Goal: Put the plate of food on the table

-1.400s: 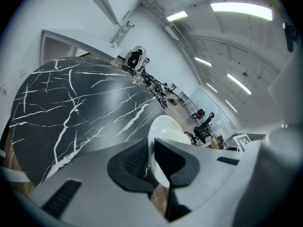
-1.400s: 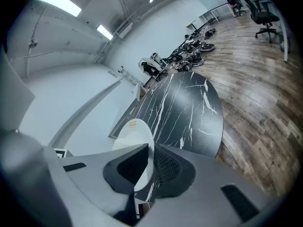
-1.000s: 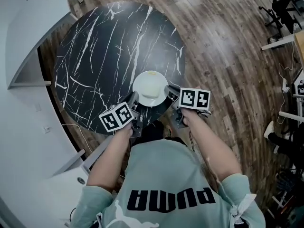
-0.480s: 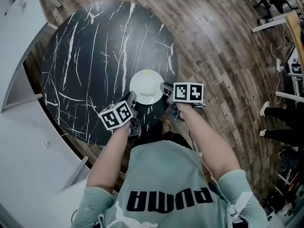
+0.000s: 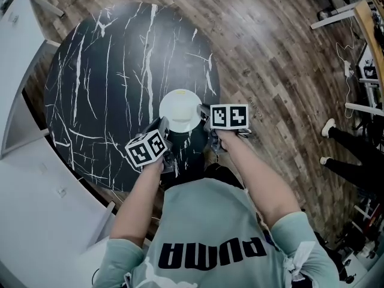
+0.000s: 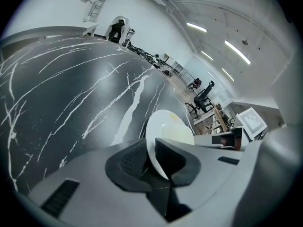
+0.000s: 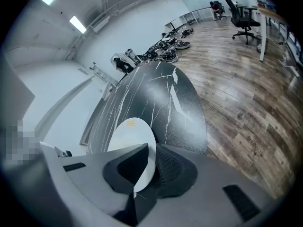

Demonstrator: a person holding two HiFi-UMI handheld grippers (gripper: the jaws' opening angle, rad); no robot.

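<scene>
A white plate (image 5: 180, 110) with something pale on it lies low over the near edge of a round black marble table (image 5: 108, 71). My left gripper (image 5: 168, 128) reaches its left rim and my right gripper (image 5: 203, 114) its right rim. In the left gripper view the plate (image 6: 170, 126) stands between the jaws of the left gripper (image 6: 150, 157); they have just been opening, and a thin dark gap shows beside one pad. In the right gripper view the right gripper (image 7: 150, 164) is shut on the rim of the plate (image 7: 130, 136).
A white curved counter (image 5: 24, 179) runs along the left of the table. Wooden floor (image 5: 276, 59) lies to the right, with desks and office chairs (image 7: 236, 8) beyond. A person's legs (image 5: 351, 155) stand at the far right.
Both grippers and the plate have sunk toward the table top and moved a little further over it. The head view has shifted, so the table sits more to the left.
</scene>
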